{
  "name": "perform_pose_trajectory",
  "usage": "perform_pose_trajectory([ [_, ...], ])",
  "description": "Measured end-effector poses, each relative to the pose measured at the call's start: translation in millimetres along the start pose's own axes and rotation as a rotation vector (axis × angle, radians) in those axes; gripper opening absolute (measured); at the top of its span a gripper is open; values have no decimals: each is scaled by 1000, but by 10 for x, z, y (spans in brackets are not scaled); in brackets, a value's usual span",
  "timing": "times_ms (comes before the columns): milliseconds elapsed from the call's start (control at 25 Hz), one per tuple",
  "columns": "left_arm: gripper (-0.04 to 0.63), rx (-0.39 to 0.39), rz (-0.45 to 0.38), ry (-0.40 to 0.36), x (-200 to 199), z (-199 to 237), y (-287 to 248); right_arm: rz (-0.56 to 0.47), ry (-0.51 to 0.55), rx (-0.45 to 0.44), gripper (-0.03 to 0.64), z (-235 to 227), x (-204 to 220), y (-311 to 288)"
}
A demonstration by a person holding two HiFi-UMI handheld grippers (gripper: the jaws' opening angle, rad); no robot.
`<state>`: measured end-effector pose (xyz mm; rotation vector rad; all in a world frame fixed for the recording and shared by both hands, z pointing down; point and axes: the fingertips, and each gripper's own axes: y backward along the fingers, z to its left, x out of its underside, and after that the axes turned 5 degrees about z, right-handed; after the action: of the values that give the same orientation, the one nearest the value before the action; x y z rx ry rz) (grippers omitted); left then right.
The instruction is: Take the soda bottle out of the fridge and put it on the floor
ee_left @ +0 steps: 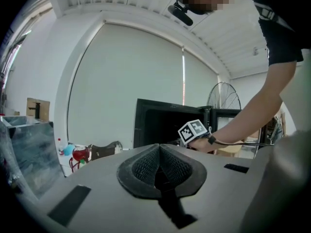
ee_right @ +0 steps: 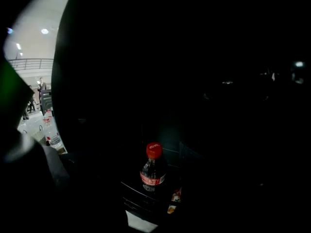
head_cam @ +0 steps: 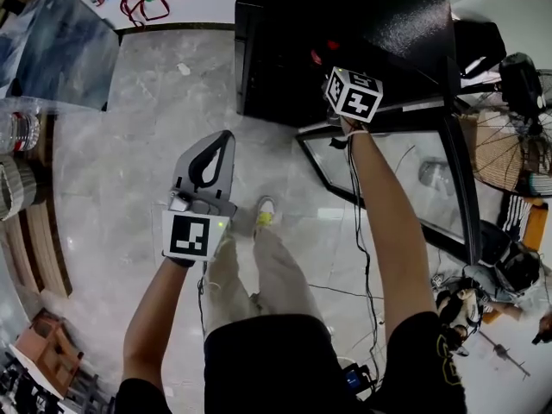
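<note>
1. Head view: the left gripper [head_cam: 226, 138] hangs over the floor [head_cam: 129, 145], near and left of the black fridge [head_cam: 345, 33]. The right gripper [head_cam: 354, 93] reaches into the open fridge.
2. Left gripper view: jaws together, nothing between them.
3. Right gripper view: jaws apart. The soda bottle [ee_right: 153, 171] stands upright on a shelf inside the dark fridge, untouched.

The grey marble floor [head_cam: 129, 171] carries the black fridge [head_cam: 345, 33], whose shelf [ee_right: 138, 195] bears the upright soda bottle [ee_right: 153, 171].

Fridge interior [ee_right: 204, 106] dark across most of view. Soda bottle [ee_right: 153, 171] upright on shelf [ee_right: 138, 200], low centre: red cap, red label. Small coloured item [ee_right: 174, 198] just right of base. Lit room and clear bottle [ee_right: 51, 130] at left edge.
</note>
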<state>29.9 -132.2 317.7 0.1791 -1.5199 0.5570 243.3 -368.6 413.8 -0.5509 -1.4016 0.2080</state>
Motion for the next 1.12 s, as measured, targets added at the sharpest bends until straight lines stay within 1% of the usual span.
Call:
perform_pose_trajectory([
  [120,18,-6,3,12,41,-14,2,37,25,12,284,-14,61,-129],
  [200,18,-5,3,20,54,-42,-9,43,46,20,267,-42,89,-179],
  [320,18,-2,5,26,72,-75,-17,6,54,7,253,-67,73,-230],
  [400,18,-1,12,26,102,-86,-10,-17,64,-14,224,-58,76,-259],
  [520,18,0,27,18,171,-79,-20,-29,83,-47,218,-15,58,-306],
  [840,18,8,35,26,283,-175,-69,5,128,-86,215,52,117,-381],
  [960,18,6,41,31,312,-171,-51,0,134,-88,179,58,116,-377],
  [1120,18,5,46,31,353,-156,-29,-3,144,-108,178,87,104,-381],
])
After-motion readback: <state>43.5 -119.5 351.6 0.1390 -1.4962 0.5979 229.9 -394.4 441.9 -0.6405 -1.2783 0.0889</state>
